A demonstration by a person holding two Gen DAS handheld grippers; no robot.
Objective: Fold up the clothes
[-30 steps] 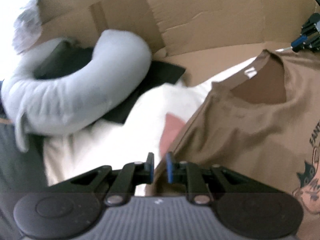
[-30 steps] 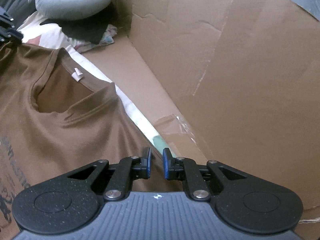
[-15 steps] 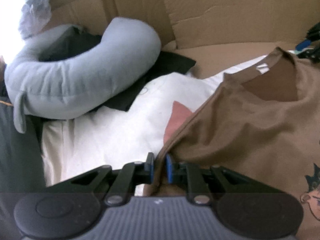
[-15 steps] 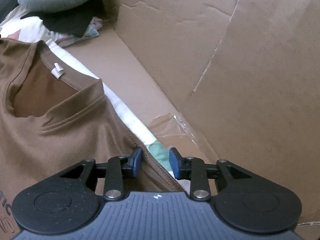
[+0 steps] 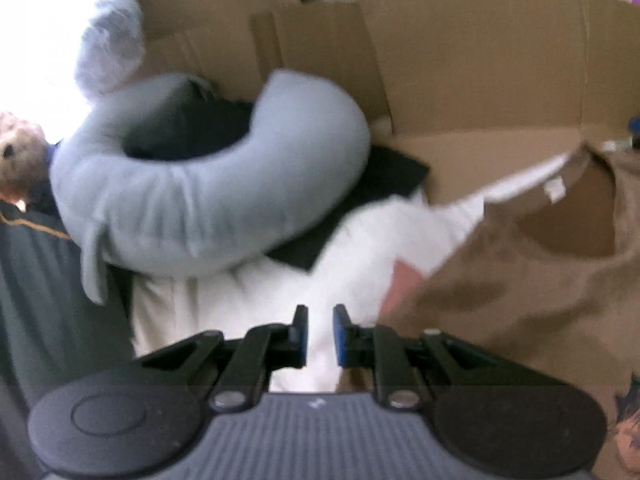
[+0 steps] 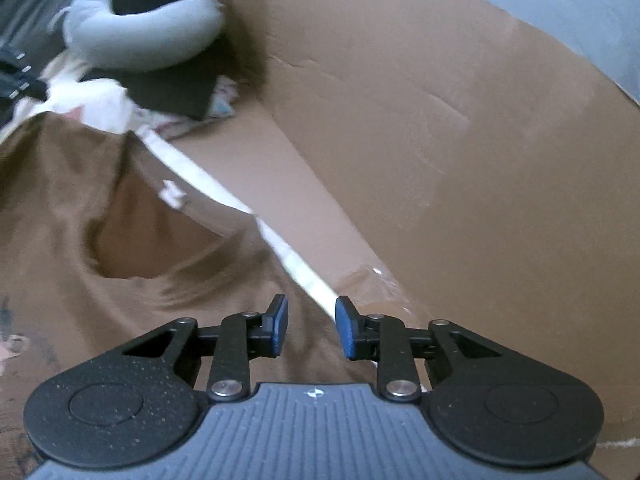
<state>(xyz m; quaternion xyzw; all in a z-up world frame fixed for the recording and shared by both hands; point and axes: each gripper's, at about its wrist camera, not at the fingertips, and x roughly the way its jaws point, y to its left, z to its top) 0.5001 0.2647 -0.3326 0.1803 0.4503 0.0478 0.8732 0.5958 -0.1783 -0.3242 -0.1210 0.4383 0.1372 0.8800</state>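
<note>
While the left gripper (image 5: pixel 318 332) shows narrowly parted fingers with nothing between, the brown T-shirt (image 6: pixel 100 280) lies beside it. Right gripper (image 6: pixel 311 326) fingers are closing, pads clear of the shirt.

There is one brown T-shirt (image 6: pixel 72 240) with one white neck label (image 6: pixel 173 196) and one printed graphic, seen only in part at the edge. One grey U-shaped neck pillow (image 5: pixel 208 208) is in view, along with one black folded cloth (image 5: pixel 360 200) and one white sheet (image 5: pixel 352 248). One cardboard box (image 6: pixel 460 140) is there, and one stuffed toy (image 5: pixel 16 156). Two grippers show: the left gripper (image 5: pixel 319 334) and the right gripper (image 6: pixel 311 326), each with two blue-padded fingers.
</note>
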